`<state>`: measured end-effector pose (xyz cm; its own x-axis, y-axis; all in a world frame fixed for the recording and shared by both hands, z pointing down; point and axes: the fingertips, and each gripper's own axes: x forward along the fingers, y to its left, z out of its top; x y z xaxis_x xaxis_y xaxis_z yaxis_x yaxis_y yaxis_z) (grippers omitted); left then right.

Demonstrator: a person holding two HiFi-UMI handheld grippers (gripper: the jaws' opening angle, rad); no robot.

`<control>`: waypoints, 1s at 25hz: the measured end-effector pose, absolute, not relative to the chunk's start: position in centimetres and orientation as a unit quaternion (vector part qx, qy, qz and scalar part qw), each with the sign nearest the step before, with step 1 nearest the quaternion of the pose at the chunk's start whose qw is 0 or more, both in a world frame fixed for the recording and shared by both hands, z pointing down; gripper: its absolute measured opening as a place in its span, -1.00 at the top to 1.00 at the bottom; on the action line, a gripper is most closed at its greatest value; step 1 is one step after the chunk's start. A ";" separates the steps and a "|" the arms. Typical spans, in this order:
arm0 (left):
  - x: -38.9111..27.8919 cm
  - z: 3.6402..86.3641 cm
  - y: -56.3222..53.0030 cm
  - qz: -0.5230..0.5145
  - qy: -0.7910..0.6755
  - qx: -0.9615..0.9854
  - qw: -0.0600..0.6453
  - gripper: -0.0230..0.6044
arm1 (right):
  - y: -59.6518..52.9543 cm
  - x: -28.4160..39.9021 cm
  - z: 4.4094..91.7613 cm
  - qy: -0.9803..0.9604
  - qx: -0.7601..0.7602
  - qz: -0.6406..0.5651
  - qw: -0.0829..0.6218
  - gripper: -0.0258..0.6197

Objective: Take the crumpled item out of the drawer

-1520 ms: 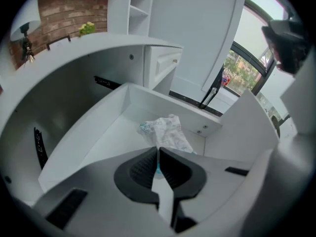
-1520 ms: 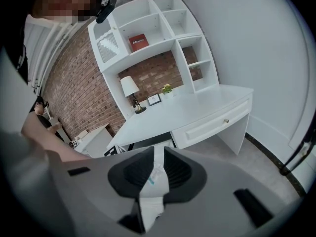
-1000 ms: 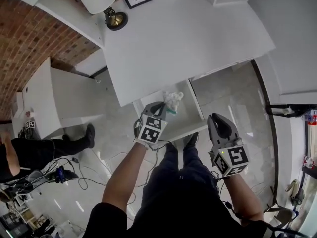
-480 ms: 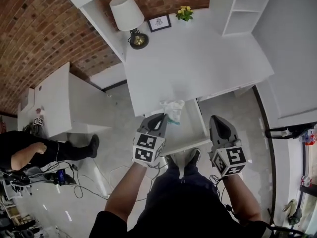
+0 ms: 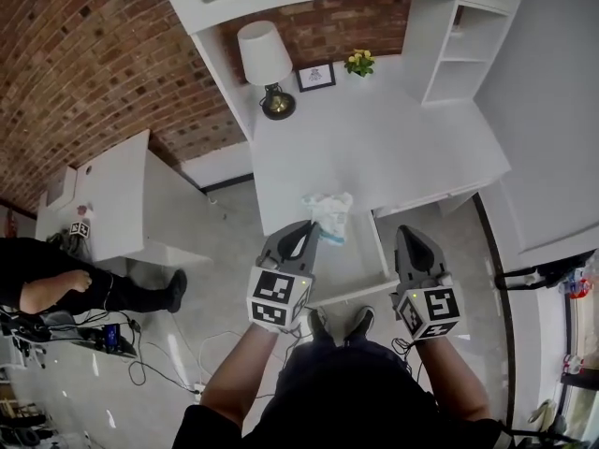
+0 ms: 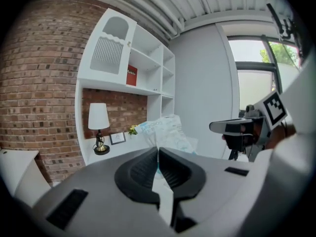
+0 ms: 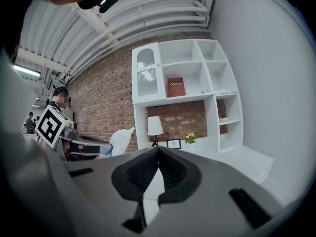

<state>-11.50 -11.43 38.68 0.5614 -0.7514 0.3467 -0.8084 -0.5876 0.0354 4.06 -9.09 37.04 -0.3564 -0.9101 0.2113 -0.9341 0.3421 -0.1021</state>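
Observation:
The crumpled white item [image 5: 328, 211], with pale blue print, hangs from my left gripper [image 5: 314, 232], which is shut on its lower end. It sits over the front edge of the white desk [image 5: 393, 148], above the open drawer [image 5: 356, 262]. In the left gripper view the crumpled item [image 6: 165, 131] sticks up just beyond the left gripper [image 6: 158, 150]. To the right, my right gripper [image 5: 410, 238] hovers over the drawer's right side, shut and empty. The right gripper view shows the right gripper [image 7: 158, 149] with its pads together and the crumpled item [image 7: 121, 140] off to its left.
On the desk's far side stand a lamp [image 5: 265, 64], a framed picture [image 5: 316, 76] and yellow flowers [image 5: 358, 62]. A white shelf unit [image 5: 459, 36] rises at the right. A person [image 5: 56, 283] sits on the floor at left near cables [image 5: 140, 354] and a white side table [image 5: 122, 204].
My left gripper has kept its hold and carried the crumpled item from over the drawer to the desk's front edge. The head view has swung up toward the brick wall.

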 end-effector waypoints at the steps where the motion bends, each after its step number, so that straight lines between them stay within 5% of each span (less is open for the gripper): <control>1: -11.5 37.8 -11.3 0.145 -0.446 0.879 0.086 0.88 | -9.1 4.1 36.4 -0.817 0.565 0.098 0.054 0.92; 25: -9.1 27.1 -8.4 0.180 -0.452 0.856 -0.174 0.88 | -9.8 4.7 29.5 -0.823 0.566 0.034 -0.022 0.92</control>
